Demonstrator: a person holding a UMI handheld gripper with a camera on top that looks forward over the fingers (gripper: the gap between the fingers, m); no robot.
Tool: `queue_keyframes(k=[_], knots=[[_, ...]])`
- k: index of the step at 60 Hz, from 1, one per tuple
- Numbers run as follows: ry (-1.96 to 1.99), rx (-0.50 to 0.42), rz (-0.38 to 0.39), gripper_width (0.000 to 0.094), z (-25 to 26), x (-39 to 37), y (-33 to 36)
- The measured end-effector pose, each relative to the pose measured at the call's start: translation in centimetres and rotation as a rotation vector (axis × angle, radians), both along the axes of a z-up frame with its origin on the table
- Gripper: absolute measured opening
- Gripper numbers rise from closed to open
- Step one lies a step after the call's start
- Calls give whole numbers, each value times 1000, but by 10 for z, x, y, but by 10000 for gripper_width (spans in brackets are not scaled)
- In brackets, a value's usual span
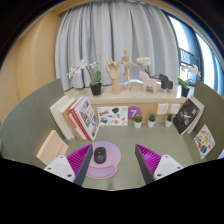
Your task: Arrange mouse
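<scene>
A small dark mouse (99, 154) sits on a round pink mouse pad (102, 160) on the grey desk (170, 140). My gripper (113, 163) is open, its magenta pads on the fingers (78, 159) showing on both sides. The mouse and its pad lie between the fingers, closer to the left finger, with a gap to each. Nothing is held.
Books (76, 118) lean at the left, a tan box (52, 146) lies near the left finger. A wooden shelf (130, 103) at the back holds a hand model (112, 77), a figure and plants. Framed pictures (187, 116) stand at the right.
</scene>
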State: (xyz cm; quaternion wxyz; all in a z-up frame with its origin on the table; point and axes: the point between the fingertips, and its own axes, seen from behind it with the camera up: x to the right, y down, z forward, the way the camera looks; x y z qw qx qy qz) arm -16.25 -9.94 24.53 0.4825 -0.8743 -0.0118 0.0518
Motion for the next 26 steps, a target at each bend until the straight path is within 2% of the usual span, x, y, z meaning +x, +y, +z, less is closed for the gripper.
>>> queue_keyframes(k=[15, 26], knots=[[-43, 38, -5, 858, 21, 65, -75], [-53, 38, -48, 858, 18, 106, -109]])
